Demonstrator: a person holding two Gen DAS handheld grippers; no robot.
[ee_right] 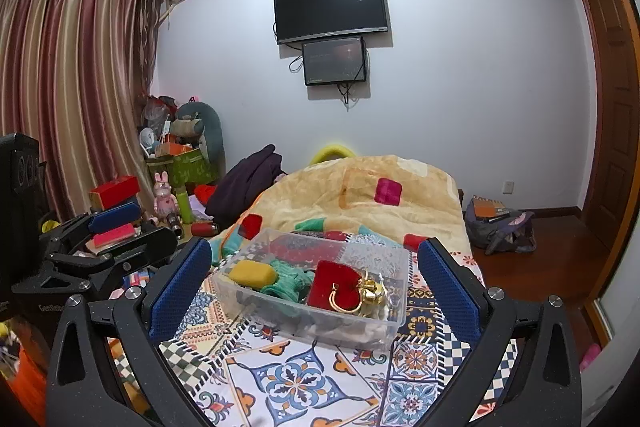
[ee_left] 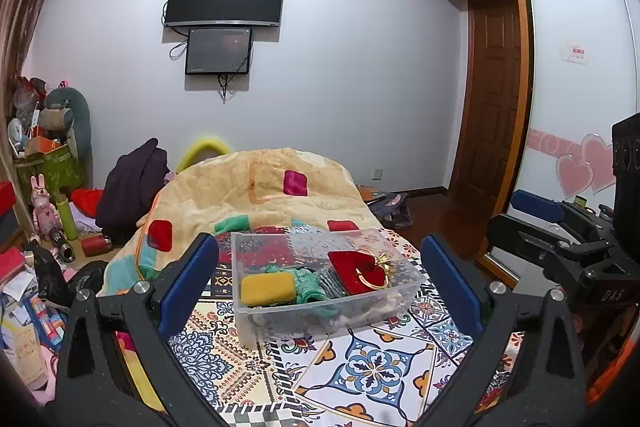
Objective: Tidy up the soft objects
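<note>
A clear plastic bin (ee_left: 404,297) (ee_right: 394,327) stands on the patterned cloth (ee_left: 372,371) (ee_right: 296,383) on the bed. In it lie a yellow sponge (ee_left: 267,289) (ee_right: 253,273), a green knitted piece (ee_left: 309,285) (ee_right: 289,283), a grey knit (ee_left: 332,283) and a red pouch with a gold handle (ee_left: 360,269) (ee_right: 335,287). My left gripper (ee_left: 320,283) is open and empty, held above the cloth just in front of the bin. My right gripper (ee_right: 316,283) is open and empty too, also in front of the bin.
A yellow blanket (ee_left: 260,187) (ee_right: 380,187) is heaped behind the bin. Clutter, a dark coat (ee_left: 132,183) and boxes fill the floor on the left. A bag (ee_right: 500,227) lies on the floor at the right, by a wooden door (ee_left: 492,99).
</note>
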